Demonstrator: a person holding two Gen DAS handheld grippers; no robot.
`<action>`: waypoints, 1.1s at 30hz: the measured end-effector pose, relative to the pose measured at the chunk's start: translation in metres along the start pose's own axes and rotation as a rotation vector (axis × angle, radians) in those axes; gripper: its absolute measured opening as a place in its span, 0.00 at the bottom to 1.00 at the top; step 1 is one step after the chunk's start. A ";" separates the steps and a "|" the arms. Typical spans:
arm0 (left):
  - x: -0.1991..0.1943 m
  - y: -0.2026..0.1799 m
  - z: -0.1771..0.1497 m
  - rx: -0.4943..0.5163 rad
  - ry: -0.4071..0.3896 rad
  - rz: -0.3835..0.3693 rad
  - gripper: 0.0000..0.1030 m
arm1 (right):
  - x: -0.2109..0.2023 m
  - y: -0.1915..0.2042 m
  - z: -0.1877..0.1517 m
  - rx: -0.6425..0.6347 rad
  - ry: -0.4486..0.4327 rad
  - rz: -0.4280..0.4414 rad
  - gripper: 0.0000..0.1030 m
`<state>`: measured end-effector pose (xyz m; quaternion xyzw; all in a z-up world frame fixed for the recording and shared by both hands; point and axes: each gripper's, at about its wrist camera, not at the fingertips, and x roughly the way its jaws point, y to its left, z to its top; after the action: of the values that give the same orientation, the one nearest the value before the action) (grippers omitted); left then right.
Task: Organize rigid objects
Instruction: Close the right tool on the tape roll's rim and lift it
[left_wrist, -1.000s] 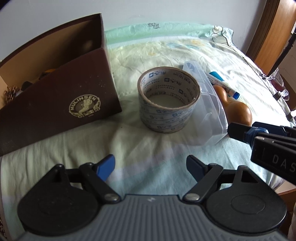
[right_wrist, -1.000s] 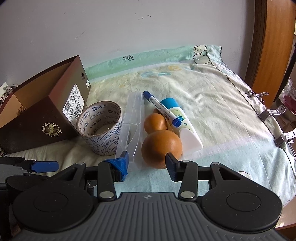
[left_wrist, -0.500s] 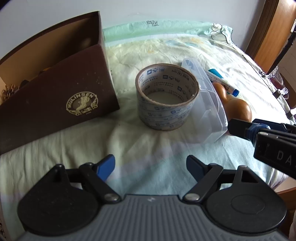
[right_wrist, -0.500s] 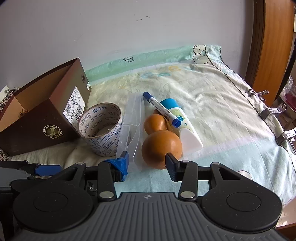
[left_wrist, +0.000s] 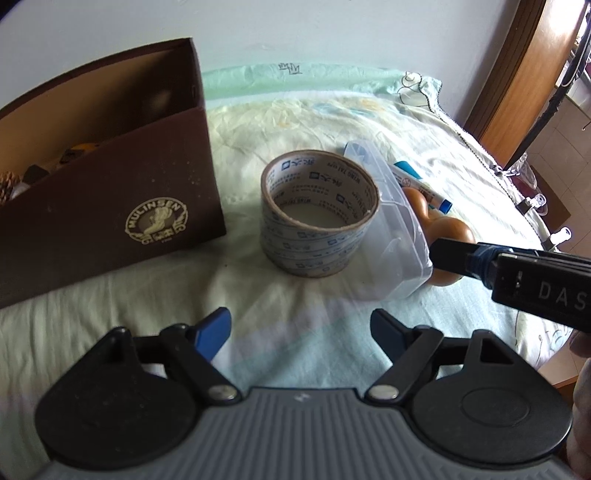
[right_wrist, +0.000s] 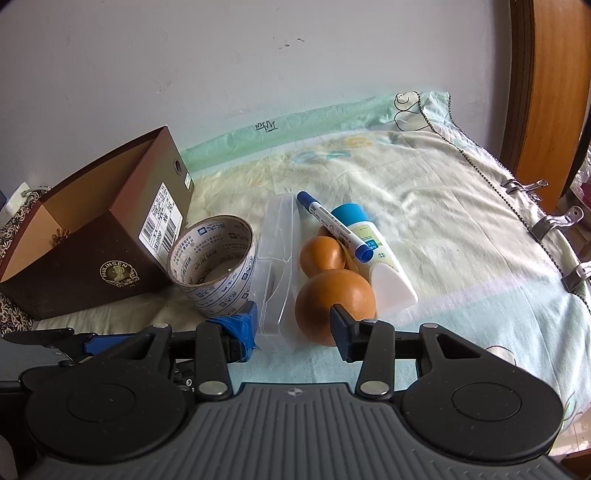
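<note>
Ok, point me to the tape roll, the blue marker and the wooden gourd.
tape roll (left_wrist: 319, 236), left wrist view, on its outer wall.
blue marker (right_wrist: 332, 224), right wrist view, on the white barrel.
wooden gourd (right_wrist: 334, 291), right wrist view, on the larger lower bulb.

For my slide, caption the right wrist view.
Open right gripper poised before wooden gourd, beside tape roll and brown box.

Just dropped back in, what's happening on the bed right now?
A person holds two tools over the bedsheet. Both are open and empty. The right tool hangs just short of the wooden gourd, with the clear plastic case beside it. The left tool faces the tape roll. The brown box already holds a few items.
</note>
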<state>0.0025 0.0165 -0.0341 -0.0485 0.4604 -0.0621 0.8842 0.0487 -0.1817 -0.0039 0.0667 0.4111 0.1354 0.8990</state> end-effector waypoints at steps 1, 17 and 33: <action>-0.004 0.002 0.000 -0.003 -0.020 -0.019 0.79 | 0.000 -0.002 0.002 0.011 -0.002 0.011 0.26; -0.005 0.013 0.027 -0.035 -0.108 -0.065 0.59 | 0.026 0.009 0.046 -0.055 -0.081 0.251 0.24; 0.013 0.032 0.041 -0.144 -0.075 -0.146 0.42 | 0.089 0.033 0.070 -0.474 0.057 0.280 0.16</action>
<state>0.0455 0.0473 -0.0260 -0.1478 0.4255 -0.0912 0.8881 0.1509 -0.1244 -0.0145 -0.0934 0.3799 0.3527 0.8500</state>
